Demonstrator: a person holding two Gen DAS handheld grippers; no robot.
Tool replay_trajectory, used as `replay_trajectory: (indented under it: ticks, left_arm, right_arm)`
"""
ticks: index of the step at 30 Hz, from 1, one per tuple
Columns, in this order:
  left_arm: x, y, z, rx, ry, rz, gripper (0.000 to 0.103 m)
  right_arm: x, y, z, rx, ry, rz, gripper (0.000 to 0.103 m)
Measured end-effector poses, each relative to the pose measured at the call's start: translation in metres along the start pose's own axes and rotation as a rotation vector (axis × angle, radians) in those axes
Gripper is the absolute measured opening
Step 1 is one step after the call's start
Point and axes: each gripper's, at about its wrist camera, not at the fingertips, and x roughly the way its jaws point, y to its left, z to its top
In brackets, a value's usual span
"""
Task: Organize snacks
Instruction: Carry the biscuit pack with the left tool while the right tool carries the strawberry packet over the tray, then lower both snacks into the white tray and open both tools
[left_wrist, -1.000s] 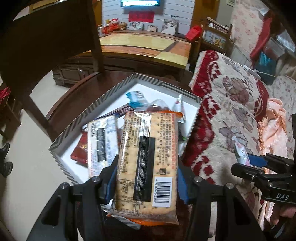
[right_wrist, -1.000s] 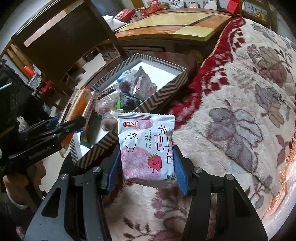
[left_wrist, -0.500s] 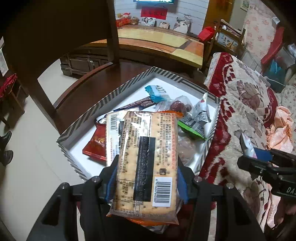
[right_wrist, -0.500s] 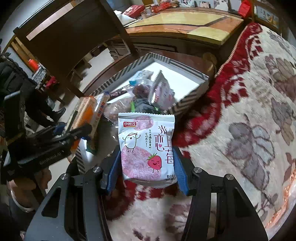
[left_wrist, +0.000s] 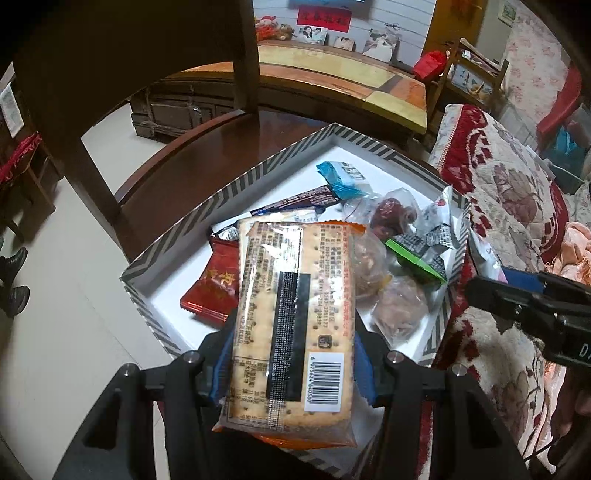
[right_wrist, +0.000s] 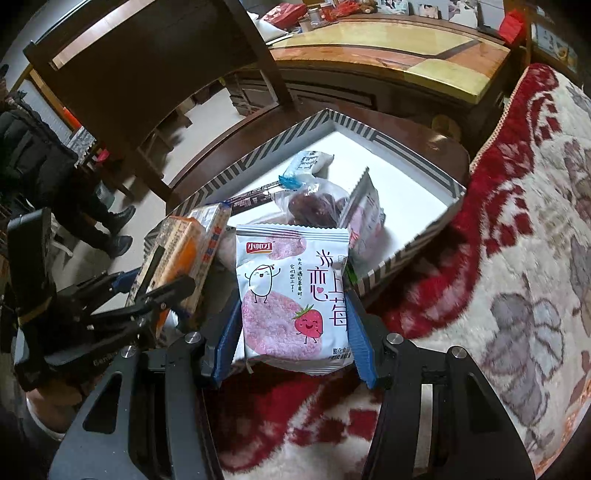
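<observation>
Clear plastic over pale crackers: your left gripper (left_wrist: 291, 354) pinches the cracker pack (left_wrist: 291, 325) by its long edges, blue pads tight on both sides, barcode side up, and holds it above the near corner of the box (left_wrist: 236, 188). Your right gripper (right_wrist: 293, 334) is clamped the same way on a white and pink strawberry pack (right_wrist: 293, 291), which hangs over the box's near edge where it meets the blanket (right_wrist: 517, 258). The striped box, white inside, sits on a dark wooden chair (left_wrist: 177, 162) and already holds loose snacks: a red sachet (left_wrist: 212, 290), a blue wrapper (left_wrist: 341, 179), a long dark bar (left_wrist: 299, 201), a green-edged packet (left_wrist: 415, 254) and clear bags of brown sweets (left_wrist: 391, 218). From the right wrist view your left gripper (right_wrist: 147, 295) shows at the left with the cracker pack (right_wrist: 184, 251) on edge, just beside the strawberry pack. A red and cream floral blanket lies to the right of the box, touching its wall. Behind stand a wooden table (left_wrist: 332, 77) and framed photos (left_wrist: 314, 35); a person's dark shoes (right_wrist: 118, 232) are on the floor at the left
</observation>
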Motion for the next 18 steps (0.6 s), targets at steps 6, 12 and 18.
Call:
replay_trajectory:
  ticks: [6,12,18]
  left_arm:
    - [0.004,0.0,0.004,0.005,-0.001,0.014,0.056]
    - [0.006,-0.002,0.007,0.012,-0.008,0.027,0.056]
    - [0.009,-0.002,0.011,0.014,-0.014,0.033,0.056]
  right_arm:
    - [0.012,0.006,0.01,-0.019,0.011,0.011,0.052]
    - [0.022,0.009,0.015,-0.031,0.024,-0.006,0.052]
    - [0.034,0.011,0.023,-0.047,0.036,-0.053,0.052]
